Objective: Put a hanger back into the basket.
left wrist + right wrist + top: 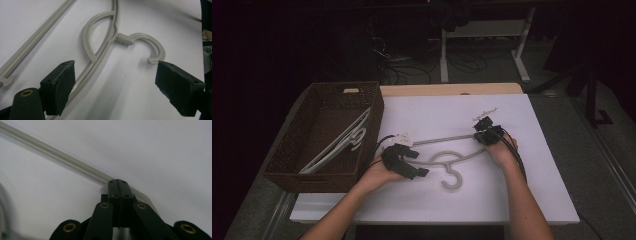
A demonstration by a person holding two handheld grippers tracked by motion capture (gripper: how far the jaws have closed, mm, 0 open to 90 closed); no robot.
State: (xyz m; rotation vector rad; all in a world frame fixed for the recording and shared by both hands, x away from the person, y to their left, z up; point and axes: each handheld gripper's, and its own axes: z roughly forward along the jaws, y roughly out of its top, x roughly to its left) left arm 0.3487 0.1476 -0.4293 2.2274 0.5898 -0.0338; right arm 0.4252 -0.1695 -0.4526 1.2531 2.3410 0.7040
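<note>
On the white tabletop (pixel 522 200), my right gripper (pixel 482 131) pinches the grey hanger's (pixel 451 159) 3-o'clock end while my left gripper (pixel 408 161) gapes over its 9-o'clock arm, so I judge a one-ended lift may twist it loose.

1. In the right gripper view, the closed jaws of the right gripper (pixel 117 182) cover the corner of the grey hanger (pixel 57 153); whether the pads pinch it cannot be told.
2. The hanger's bar runs off that view's upper left edge.
3. In the left gripper view, the left gripper (pixel 115 82) hides a stretch of the hanger's arm behind its left pad.
4. In the high view, the wicker basket (pixel 287 167) holds white hangers (pixel 339 145); their number is too small to tell.
</note>
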